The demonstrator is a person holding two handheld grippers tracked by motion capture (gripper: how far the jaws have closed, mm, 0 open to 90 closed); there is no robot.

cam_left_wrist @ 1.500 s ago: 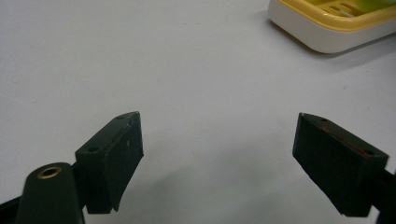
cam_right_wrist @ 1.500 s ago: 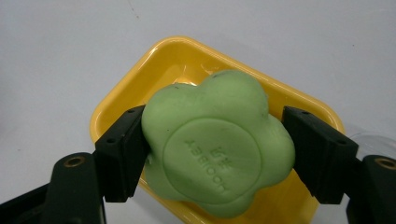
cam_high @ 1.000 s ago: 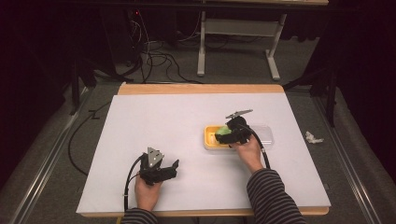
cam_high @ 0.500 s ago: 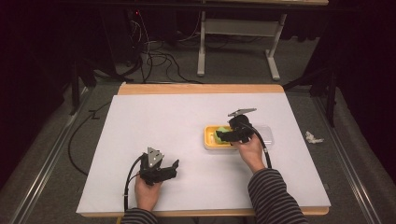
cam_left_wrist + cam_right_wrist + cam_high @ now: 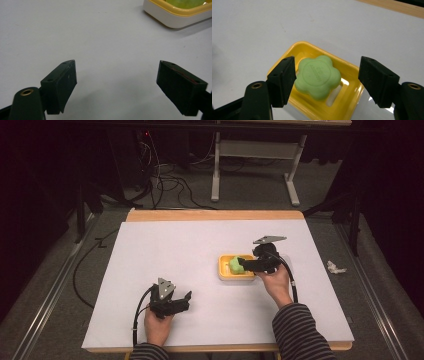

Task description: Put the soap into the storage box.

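Raised slightly off the yellow plastic soap dish (image 5: 319,108), right gripper (image 5: 244,265) has just been narrowing its jaws to line up on the green flower-shaped soap (image 5: 318,76) in that dish, not yet pinched; left gripper (image 5: 116,72), well apart, idles spread.

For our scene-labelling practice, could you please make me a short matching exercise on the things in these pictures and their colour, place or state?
Things:
1. soap
2. soap dish
3. left gripper
4. crumpled paper

Descriptions:
A. on the floor, right of the table
B. green, flower-shaped
C. open, over a bare white surface
D. yellow, rectangular

Pairs: 1-B, 2-D, 3-C, 4-A
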